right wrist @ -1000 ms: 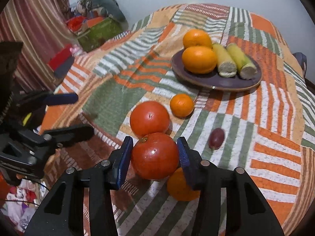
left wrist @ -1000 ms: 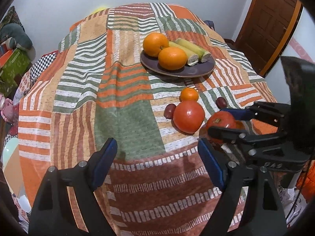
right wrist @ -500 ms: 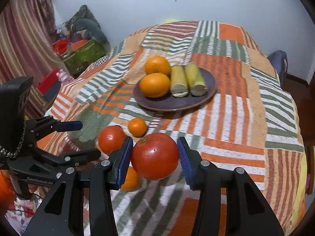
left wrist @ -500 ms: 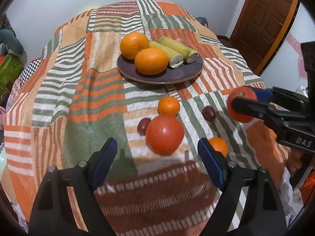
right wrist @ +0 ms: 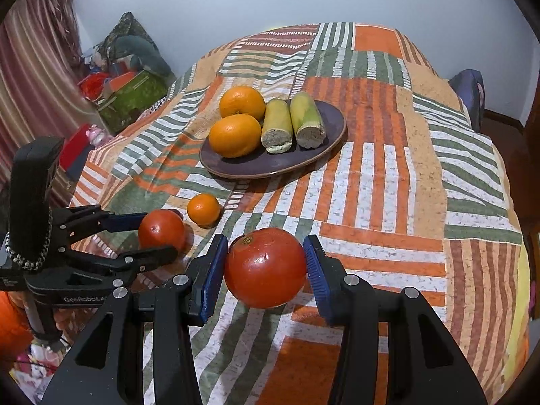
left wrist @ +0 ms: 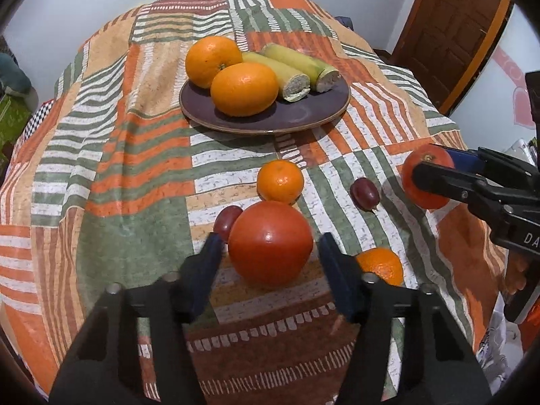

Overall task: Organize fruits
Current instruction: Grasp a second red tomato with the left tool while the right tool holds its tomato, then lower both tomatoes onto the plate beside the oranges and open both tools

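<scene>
A red tomato rests on the patchwork cloth. My left gripper straddles it and its jaws are closing, with a narrow gap still showing at each blue pad. From the right wrist view the left gripper also flanks that tomato. My right gripper is shut on a second tomato, held above the cloth; in the left wrist view this gripper and its tomato are at the right. A dark plate behind holds two oranges and two yellow-green cut pieces.
Loose on the cloth are a small mandarin, another mandarin by my left gripper's right finger, and two dark red small fruits. The cloth drops off at the table's rounded edges. Floor clutter lies left, and a wooden door stands back right.
My left gripper moved forward and down onto the tomato on the cloth and its jaws narrowed around it. The right gripper lifted its tomato off the cloth and carried it rightward.
</scene>
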